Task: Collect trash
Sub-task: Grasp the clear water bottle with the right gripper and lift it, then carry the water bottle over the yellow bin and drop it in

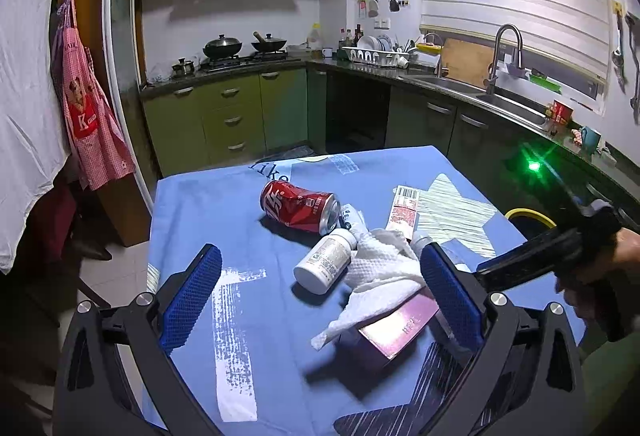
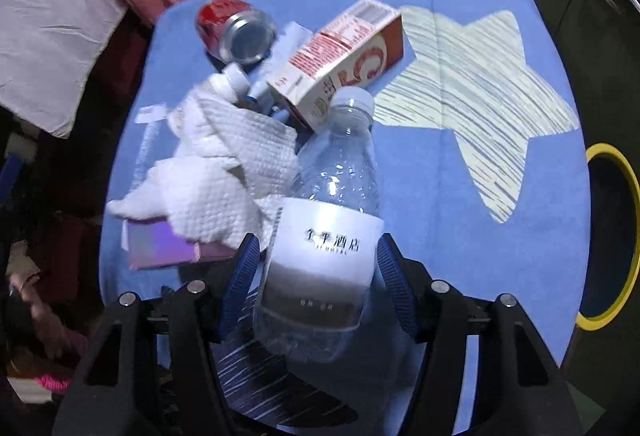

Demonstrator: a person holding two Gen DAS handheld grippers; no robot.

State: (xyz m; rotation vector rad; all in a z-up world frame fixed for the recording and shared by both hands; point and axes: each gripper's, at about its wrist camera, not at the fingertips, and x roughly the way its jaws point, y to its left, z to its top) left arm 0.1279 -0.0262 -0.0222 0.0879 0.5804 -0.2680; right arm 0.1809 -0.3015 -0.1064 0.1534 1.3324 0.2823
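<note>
Trash lies in a pile on the blue tablecloth [image 1: 248, 276]: a dented red can [image 1: 298, 207], a white pill bottle [image 1: 326, 261], a crumpled paper towel [image 1: 384, 268], a pink box [image 1: 400, 324] and a red-and-white carton [image 1: 405, 212]. My left gripper [image 1: 320, 300] is open above the table, near the pill bottle and towel. My right gripper [image 2: 318, 276] is shut on a clear plastic water bottle [image 2: 332, 204] with a white label. The right view also shows the can [image 2: 236, 30], carton [image 2: 344, 60], towel [image 2: 224, 172] and pink box [image 2: 160, 248].
A black bin with a yellow rim [image 2: 612, 232] stands off the table's right side; it also shows in the left wrist view [image 1: 530, 218]. Green kitchen cabinets [image 1: 240, 116], a stove and a sink [image 1: 504, 96] lie beyond. A pink apron [image 1: 90, 116] hangs at the left.
</note>
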